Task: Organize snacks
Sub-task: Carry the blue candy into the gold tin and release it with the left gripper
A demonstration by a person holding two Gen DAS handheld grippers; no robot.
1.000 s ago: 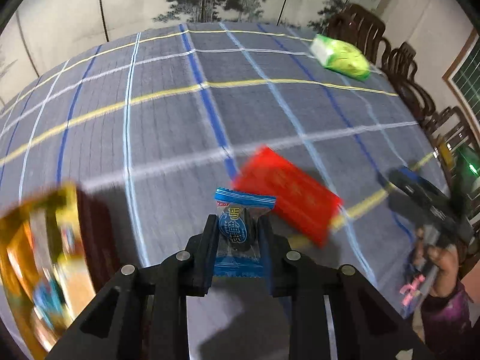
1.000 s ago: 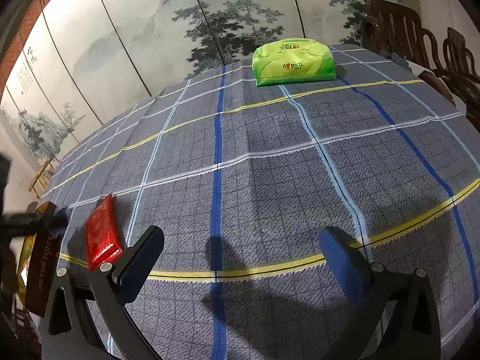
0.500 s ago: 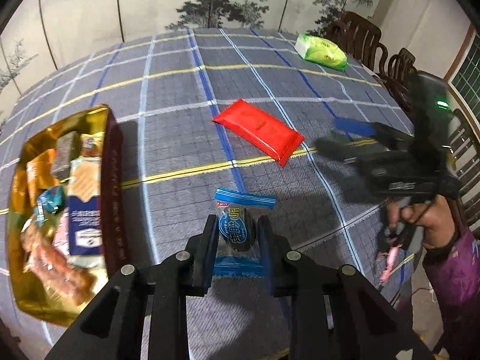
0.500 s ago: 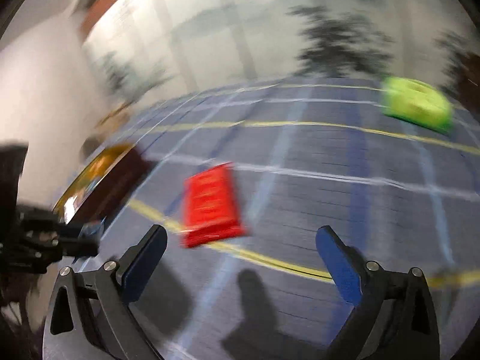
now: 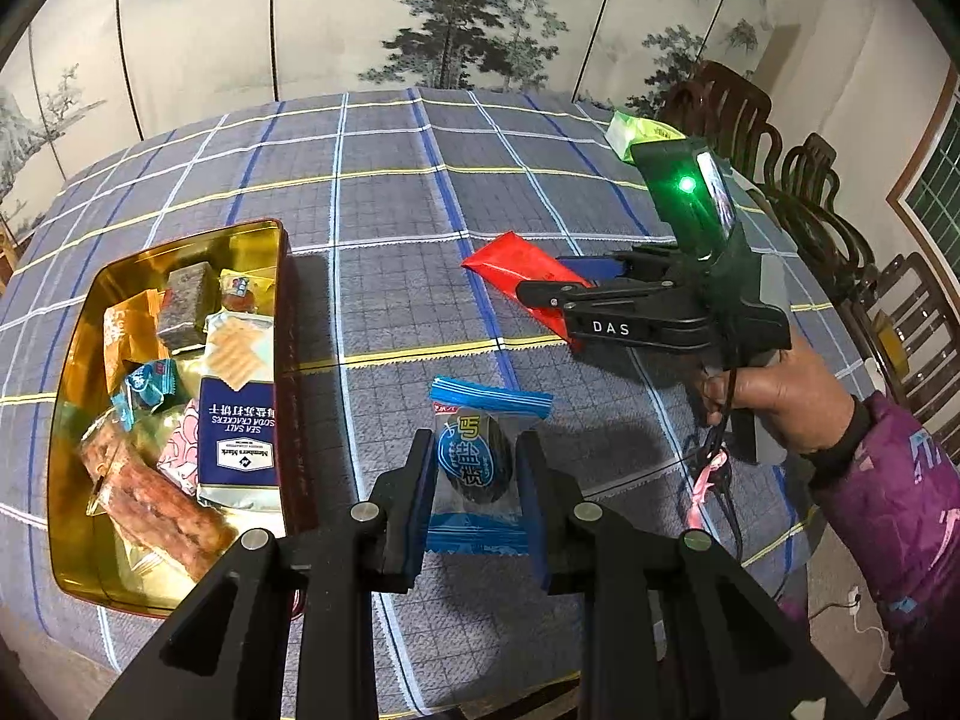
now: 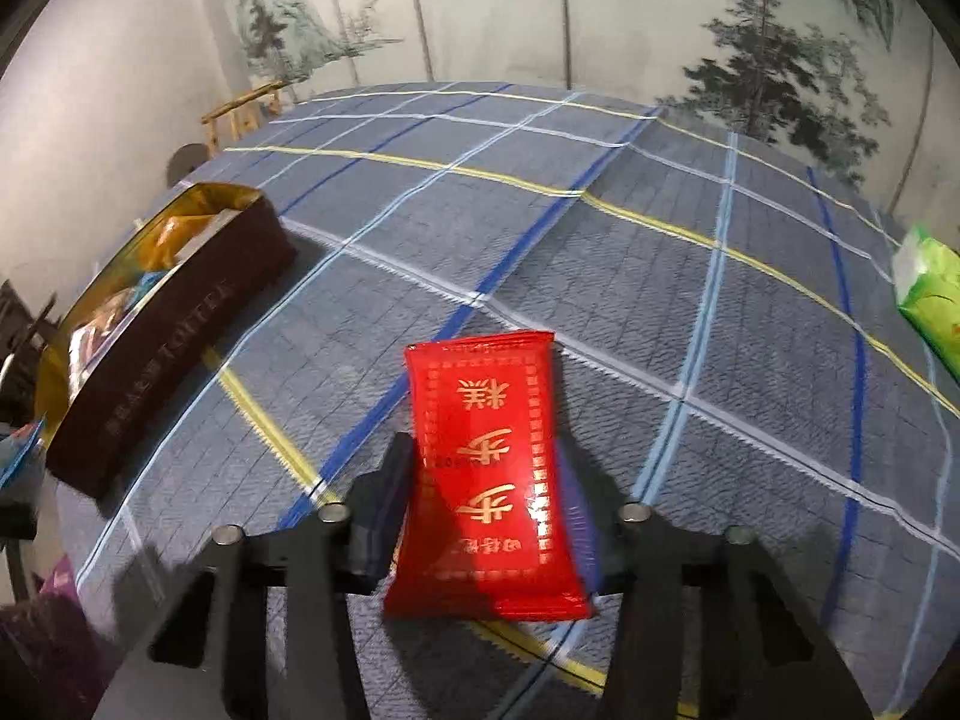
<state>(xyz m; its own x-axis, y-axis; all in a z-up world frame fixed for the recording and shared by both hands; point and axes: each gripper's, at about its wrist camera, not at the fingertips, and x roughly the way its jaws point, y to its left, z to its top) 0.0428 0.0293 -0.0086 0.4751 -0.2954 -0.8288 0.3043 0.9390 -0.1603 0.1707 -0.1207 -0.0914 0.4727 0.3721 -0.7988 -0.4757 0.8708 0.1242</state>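
1. Your left gripper [image 5: 474, 468] pinches the blue candy [image 5: 477, 462] by its middle, pads pressed on both sides of the dark sweet inside.
2. The candy's long axis runs along the fingers: one crimped end points away from you, over the worktop [image 5: 390, 228]; the other sits back between the fingers. It is lifted off the cloth, just right of the tin [image 5: 180, 240].
3. The tin lies at your left, long side running away from you, holding a blue cracker pack [image 5: 237, 438], a long brown roll [image 5: 153, 498] and smaller wrapped snacks.
4. Your right gripper [image 6: 486, 480] has just been closing, and the red packet [image 6: 486, 480] is between its jaws. The pads sit against the packet's long edges, which bow inward there, so it reads as a grip.
5. The packet's long axis lies along the fingers, far end pointing out across the worktop, printed face up. Whether it is off the cloth you cannot tell from either view.
6. In the left view your right hand [image 5: 774, 396] holds the handle, the gripper aimed leftward, toward the tin.
7. A green pack [image 6: 930, 300] lies near the far right edge, well apart from both grippers.
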